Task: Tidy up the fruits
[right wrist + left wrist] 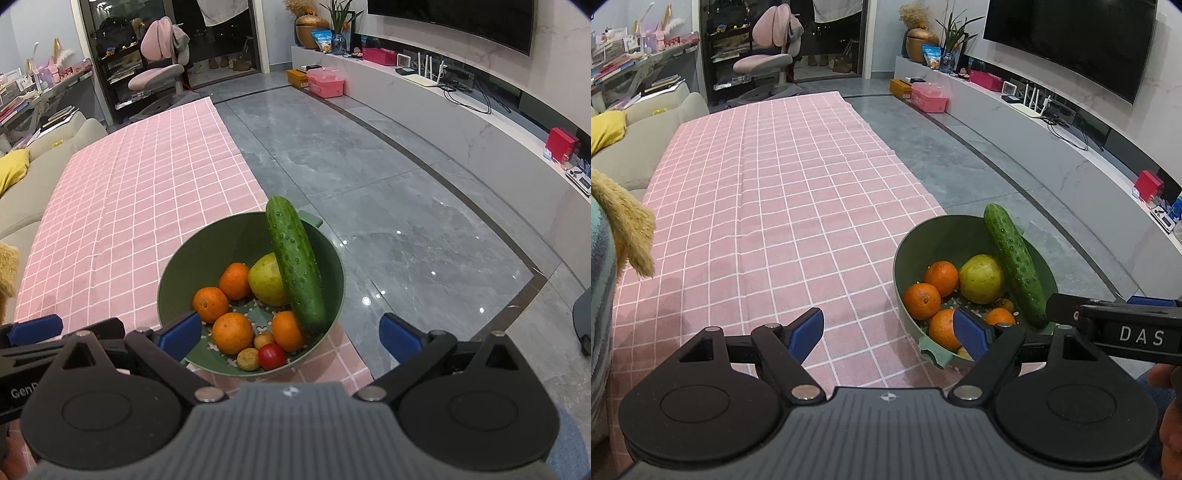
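Note:
A green strainer bowl (192,254) (923,236) sits at the near right corner of the pink checked tablecloth (768,192). It holds several oranges (232,332) (921,301), a yellow-green pear (266,280) (981,278), a cucumber (295,262) (1015,266) leaning on its rim, a small red fruit (272,356) and two small brown fruits (248,359). My left gripper (890,334) is open and empty, left of the bowl, its right finger over the rim. My right gripper (291,336) is open and empty, straddling the bowl's near side.
A beige sofa (646,147) with a yellow cushion (605,129) runs along the table's left. A fuzzy yellow toy (624,229) is at the left edge. Grey tile floor (388,206) lies right of the table, with a TV bench (480,122) beyond.

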The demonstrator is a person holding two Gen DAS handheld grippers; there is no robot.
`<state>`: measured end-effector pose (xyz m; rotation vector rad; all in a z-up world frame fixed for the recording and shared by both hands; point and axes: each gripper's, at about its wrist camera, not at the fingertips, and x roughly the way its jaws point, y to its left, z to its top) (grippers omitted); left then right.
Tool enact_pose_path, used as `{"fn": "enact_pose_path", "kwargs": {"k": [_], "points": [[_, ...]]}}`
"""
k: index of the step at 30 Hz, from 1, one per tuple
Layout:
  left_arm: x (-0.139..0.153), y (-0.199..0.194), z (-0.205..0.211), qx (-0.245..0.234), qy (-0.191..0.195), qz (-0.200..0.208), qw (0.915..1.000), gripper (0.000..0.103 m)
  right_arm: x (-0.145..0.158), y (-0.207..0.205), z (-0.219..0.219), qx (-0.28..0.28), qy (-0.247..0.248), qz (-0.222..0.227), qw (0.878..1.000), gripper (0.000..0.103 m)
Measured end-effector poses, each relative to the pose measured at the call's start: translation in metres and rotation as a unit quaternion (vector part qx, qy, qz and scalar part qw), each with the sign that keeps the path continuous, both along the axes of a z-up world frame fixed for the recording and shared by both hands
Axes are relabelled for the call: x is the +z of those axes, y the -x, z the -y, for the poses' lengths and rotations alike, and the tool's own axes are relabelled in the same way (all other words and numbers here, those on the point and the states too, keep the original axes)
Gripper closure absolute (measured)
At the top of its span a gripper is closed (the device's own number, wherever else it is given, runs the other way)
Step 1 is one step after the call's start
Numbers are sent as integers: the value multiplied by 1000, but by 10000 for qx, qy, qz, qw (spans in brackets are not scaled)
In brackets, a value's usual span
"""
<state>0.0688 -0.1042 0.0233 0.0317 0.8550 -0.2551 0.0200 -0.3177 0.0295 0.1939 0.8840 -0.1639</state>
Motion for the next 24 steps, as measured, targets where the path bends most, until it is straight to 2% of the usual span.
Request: {"fn": "enact_pose_path", "kwargs": {"k": [24], "points": [[2,0,1,-9,-27,33,10000,10,0,0,1,-27,18,-15,10000,4]]}}
